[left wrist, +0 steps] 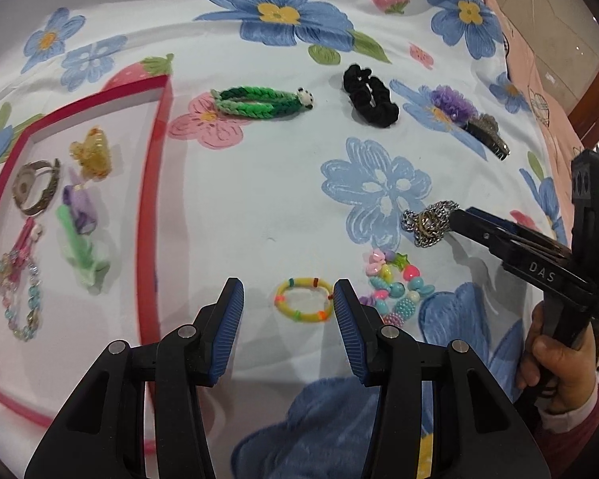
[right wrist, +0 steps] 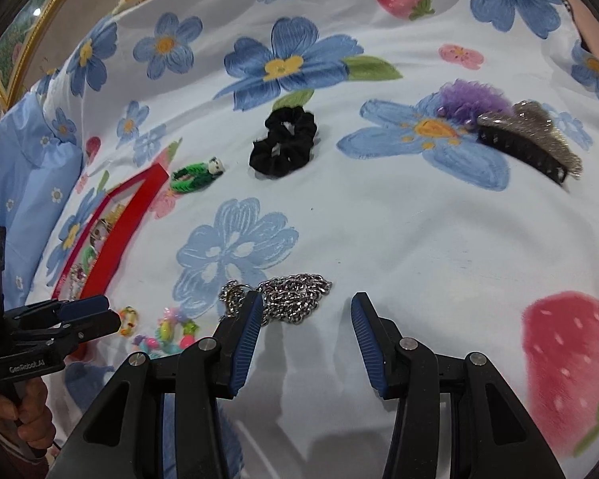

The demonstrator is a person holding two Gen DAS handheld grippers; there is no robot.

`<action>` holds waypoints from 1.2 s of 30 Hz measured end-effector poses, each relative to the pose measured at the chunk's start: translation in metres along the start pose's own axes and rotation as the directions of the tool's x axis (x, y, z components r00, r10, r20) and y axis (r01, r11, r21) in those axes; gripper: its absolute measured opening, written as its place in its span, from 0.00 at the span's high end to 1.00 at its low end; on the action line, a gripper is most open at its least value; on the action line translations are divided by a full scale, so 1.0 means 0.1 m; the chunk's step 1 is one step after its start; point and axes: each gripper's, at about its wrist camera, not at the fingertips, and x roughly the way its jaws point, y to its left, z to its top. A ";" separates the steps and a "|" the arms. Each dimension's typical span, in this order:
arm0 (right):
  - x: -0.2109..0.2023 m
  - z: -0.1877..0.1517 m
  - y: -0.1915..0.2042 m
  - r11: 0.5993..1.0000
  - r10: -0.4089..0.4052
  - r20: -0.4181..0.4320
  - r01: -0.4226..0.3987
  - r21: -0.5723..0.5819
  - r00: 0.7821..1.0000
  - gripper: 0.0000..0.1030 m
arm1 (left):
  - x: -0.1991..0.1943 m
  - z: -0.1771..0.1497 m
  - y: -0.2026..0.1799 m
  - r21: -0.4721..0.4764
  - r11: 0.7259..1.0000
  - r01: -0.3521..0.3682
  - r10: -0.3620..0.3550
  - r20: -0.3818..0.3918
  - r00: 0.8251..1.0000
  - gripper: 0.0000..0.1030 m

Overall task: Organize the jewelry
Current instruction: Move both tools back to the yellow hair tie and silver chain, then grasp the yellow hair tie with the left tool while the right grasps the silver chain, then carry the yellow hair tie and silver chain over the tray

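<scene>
My left gripper (left wrist: 288, 299) is open, its jaws on either side of a yellow striped hair tie (left wrist: 304, 300) lying on the flowered cloth. A colourful bead bracelet (left wrist: 395, 287) lies just right of it. My right gripper (right wrist: 306, 311) is open just behind a silver chain (right wrist: 289, 297), its left finger (right wrist: 247, 331) beside the chain; it also shows in the left wrist view (left wrist: 465, 219). A red-rimmed tray (left wrist: 151, 183) at the left holds a watch (left wrist: 36, 187), an amber claw clip (left wrist: 92, 153), a purple-green clip (left wrist: 82, 235) and a beaded chain (left wrist: 20, 291).
On the cloth farther off lie a green braided clip (left wrist: 259, 101), a black scrunchie (left wrist: 369, 95), a purple fluffy piece (right wrist: 473, 97) and a glittery black claw clip (right wrist: 533, 139). A blue pillow (right wrist: 24, 175) lies at the left in the right wrist view.
</scene>
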 end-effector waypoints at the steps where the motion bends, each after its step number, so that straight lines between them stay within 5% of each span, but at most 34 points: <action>1: 0.02 0.00 0.01 1.000 -0.004 -0.001 0.004 -0.003 1.000 0.54 | 0.02 0.00 -0.01 0.004 1.000 -0.002 0.002 -0.005 1.000 0.56; 4: 0.06 0.01 0.07 0.999 -0.026 0.003 0.026 -0.030 1.000 0.59 | 0.08 -0.02 -0.02 0.015 1.000 0.001 -0.001 -0.010 1.000 0.56; 7: 0.10 0.00 0.13 0.998 -0.037 -0.003 0.037 -0.059 0.999 0.76 | 0.11 -0.05 -0.05 0.038 0.999 -0.003 0.004 -0.010 1.000 0.58; 12: 0.10 0.01 0.21 0.995 -0.042 0.003 0.042 -0.093 0.999 0.90 | 0.12 -0.05 -0.06 0.052 0.998 0.030 -0.029 -0.011 1.000 0.96; 36: -0.78 0.44 0.88 0.982 0.107 0.228 -0.067 -0.176 0.968 0.92 | -0.79 -0.07 0.38 -0.052 0.998 0.030 -0.019 0.188 0.982 0.97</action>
